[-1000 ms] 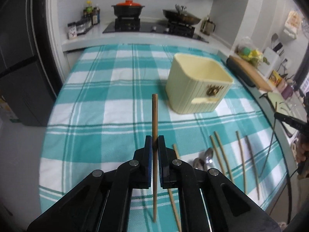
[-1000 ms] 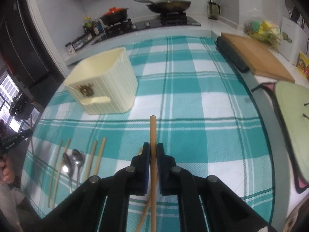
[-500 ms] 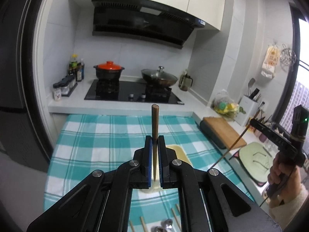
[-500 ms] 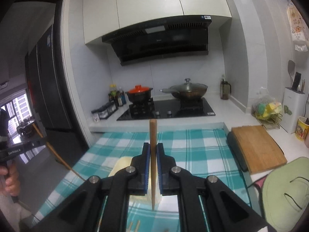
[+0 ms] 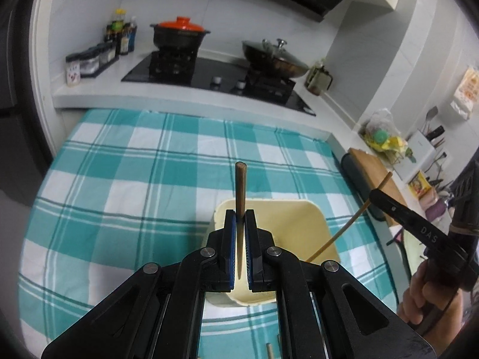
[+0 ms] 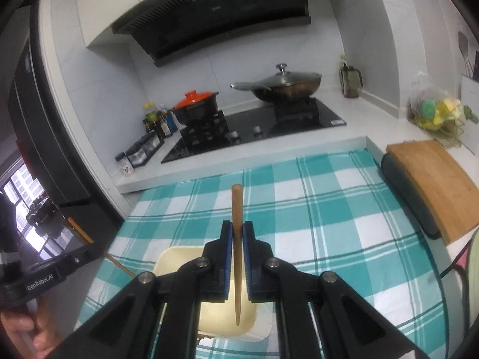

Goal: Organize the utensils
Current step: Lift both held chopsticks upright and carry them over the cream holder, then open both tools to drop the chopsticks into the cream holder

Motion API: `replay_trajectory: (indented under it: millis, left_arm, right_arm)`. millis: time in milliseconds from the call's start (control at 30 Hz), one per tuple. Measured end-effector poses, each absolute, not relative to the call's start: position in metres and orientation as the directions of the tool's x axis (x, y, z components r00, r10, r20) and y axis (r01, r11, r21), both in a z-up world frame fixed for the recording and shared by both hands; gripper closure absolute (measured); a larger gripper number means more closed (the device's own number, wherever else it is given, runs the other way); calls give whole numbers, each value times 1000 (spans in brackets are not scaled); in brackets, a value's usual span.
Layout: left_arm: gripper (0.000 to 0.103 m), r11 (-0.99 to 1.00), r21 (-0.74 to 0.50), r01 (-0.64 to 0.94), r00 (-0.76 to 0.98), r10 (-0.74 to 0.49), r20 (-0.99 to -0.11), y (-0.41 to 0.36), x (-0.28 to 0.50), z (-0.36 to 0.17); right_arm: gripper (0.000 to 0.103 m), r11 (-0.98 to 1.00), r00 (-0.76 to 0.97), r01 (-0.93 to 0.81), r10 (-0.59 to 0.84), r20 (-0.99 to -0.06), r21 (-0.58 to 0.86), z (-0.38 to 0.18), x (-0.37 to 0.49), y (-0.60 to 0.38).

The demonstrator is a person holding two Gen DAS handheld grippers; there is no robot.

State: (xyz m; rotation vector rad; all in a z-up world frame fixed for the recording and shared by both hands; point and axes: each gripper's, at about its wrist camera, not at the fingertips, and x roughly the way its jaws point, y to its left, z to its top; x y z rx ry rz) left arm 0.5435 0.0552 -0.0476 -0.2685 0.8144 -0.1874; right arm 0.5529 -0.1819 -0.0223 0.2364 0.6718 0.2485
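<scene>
Jaws on both sides clamp chopsticks; left gripper [image 5: 239, 218] and right gripper [image 6: 236, 230] tilt down over the cream bin [image 5: 299, 218].

The left gripper [image 6: 45, 272] body reads "GenRobot.AI"; the right gripper [image 5: 419, 227] arm shows the letters "DAS". Other labels are too blurred.

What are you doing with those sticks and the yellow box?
A person is tidying utensils with a handheld claw in each hand. The left claw is shut on a dark chopstick, and the right claw is shut on a lighter chopstick. Both hang above the open cream bin on the checked tablecloth, narrow ends down, not yet dropped in.
</scene>
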Motion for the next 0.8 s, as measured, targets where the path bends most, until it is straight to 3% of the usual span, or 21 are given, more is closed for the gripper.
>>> replay_trajectory:
  millis: [233, 300, 367, 433, 500, 567, 800]
  left_arm:
    - [93, 956, -293, -3, 647, -222, -729, 57, 560, -60]
    - [75, 948, -317, 1, 650, -242, -720, 65, 550, -53]
    - [63, 950, -312, 18, 669, -243, -702, 74, 528, -41]
    - [59, 954, -293, 57, 685, -251, -684, 84, 498, -30]
    - [44, 962, -262, 79, 686, -243, -685, 97, 462, -23]
    - [35, 972, -217, 84, 681, -215, -700, 110, 421, -25]
    - [34, 987, -162, 7, 633, -130, -763, 137, 283, -91]
  right_arm:
    - [92, 936, 699, -94, 305, -647, 339, -59, 575, -188]
    - [90, 942, 692, -96, 295, -659, 321, -58, 574, -187]
    - [75, 943, 699, -102, 294, -652, 315, -51, 567, -190]
    - [74, 947, 720, -114, 287, -632, 300, -38, 550, -196]
    - [74, 946, 725, -147, 302, -619, 289, -27, 525, -202]
    - [74, 950, 725, -187, 305, -617, 249, -19, 494, -208]
    - [74, 972, 736, -234, 166, -656, -17, -46, 359, -227]
